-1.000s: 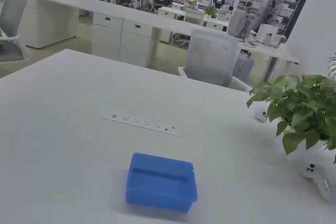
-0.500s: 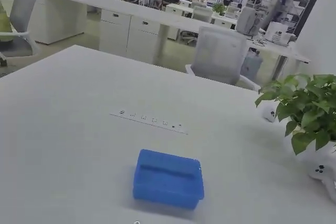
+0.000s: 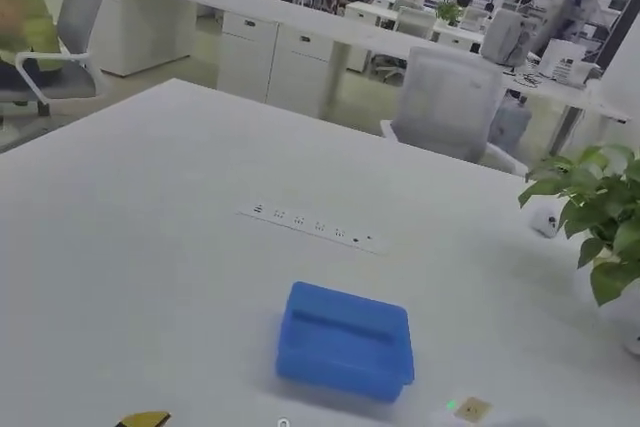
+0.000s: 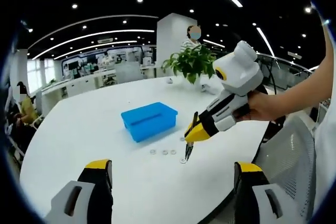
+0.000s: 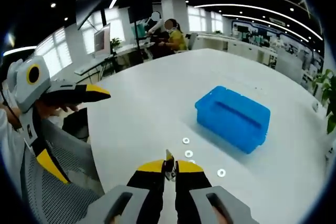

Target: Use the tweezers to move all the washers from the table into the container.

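The right tool is pressed together on the tweezers. The washers lie on the surface just ahead of its tips, with the blue container beyond them. The left tool is spread wide.

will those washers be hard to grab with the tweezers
Probably fiddly: the washers lie flat on the smooth table, so the tweezers may skid them sideways. They look small and thin, likely light. Flat, they shouldn't roll.
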{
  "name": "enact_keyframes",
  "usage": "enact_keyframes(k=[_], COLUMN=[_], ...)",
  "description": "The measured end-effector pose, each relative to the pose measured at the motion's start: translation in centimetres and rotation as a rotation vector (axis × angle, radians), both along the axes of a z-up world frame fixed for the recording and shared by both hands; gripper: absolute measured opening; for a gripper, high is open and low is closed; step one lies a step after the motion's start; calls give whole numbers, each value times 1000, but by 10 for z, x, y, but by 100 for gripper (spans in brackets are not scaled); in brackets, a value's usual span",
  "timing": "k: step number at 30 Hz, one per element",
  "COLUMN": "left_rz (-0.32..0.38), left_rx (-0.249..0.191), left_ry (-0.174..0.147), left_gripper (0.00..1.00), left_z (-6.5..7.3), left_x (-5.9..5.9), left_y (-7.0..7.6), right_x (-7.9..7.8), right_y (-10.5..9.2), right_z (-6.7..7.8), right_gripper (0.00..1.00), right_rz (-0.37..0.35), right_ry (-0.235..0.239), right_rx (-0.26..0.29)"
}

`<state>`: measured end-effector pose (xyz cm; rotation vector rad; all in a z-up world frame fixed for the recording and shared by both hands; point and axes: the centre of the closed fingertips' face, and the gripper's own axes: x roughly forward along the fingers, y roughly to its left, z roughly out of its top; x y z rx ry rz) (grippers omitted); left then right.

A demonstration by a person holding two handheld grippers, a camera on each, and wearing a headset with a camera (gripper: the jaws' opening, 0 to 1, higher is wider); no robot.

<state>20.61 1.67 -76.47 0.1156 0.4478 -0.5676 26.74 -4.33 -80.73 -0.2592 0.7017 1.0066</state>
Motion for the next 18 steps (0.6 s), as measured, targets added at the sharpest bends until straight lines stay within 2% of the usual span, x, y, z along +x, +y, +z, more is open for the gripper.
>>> enact_keyframes(k=[1,2,4,5,6,7,8,9,10,18], left_rz=[4,14,26,47,57,75,79,87,93,93], left_rx=[-7,-13,-8,-29,-40,-58,-62,-69,-69,-30], left_ry=[-20,-59,-69,-90,-93,-94,-83,-64,-58,-59], left_gripper=[99,99,98,98,97,97,97,97,98,98], left_z=[2,7,10,14,16,17,15,13,12,9], left_x=[1,4,5,7,8,9,10,11,12,10], left_y=[-1,0,3,8,10,14,15,17,18,18], right_x=[0,0,1,1,1,1,0,1,1,0], right_y=[1,1,2,2,2,3,2,3,3,3], right_z=[-1,-3,-5,-6,-8,-10,-11,-8,-8,-8], right_gripper=[3,3,3,3,3,3,3,3,3,3], right_rz=[-2,2,3,5,9,12,11,11,9,-1], right_ry=[-1,-5,-6,-12,-14,-8,-7,-27,-20,-25], right_rx=[-2,-7,-16,-21,-23,-27,-31,-13,-19,-9])
